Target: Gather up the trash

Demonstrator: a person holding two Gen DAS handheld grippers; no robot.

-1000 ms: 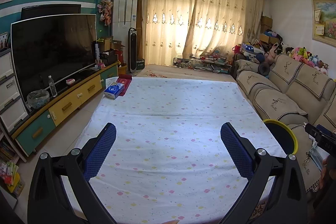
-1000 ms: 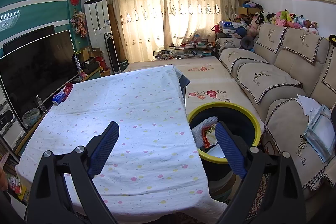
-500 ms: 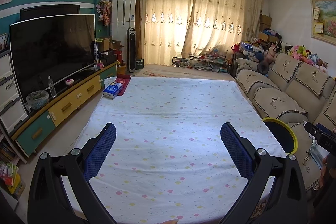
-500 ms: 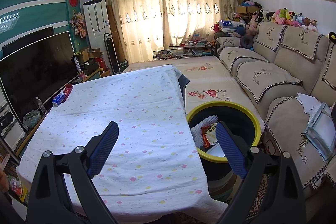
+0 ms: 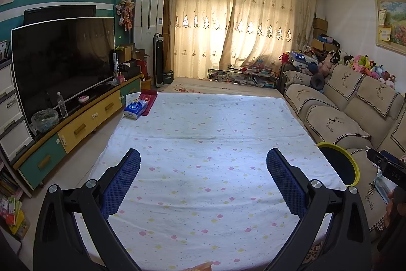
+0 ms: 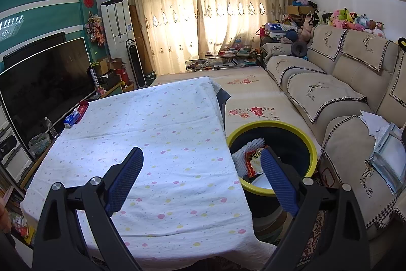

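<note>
A dark bin with a yellow rim stands on the floor at the table's right side, between table and sofa. Inside it lie a white foam net and a red snack wrapper. My right gripper hangs open above the table's near right part, its right finger over the bin. My left gripper is open above the near middle of the table, nothing between its fingers. The bin's rim shows at the right in the left wrist view.
A blue tissue pack and a red pouch lie at the table's far left corner. A TV cabinet runs along the left, a beige sofa along the right. Papers and a plastic bag rest on the sofa.
Both grippers stay open and hold nearly still; the views shift only slightly.
</note>
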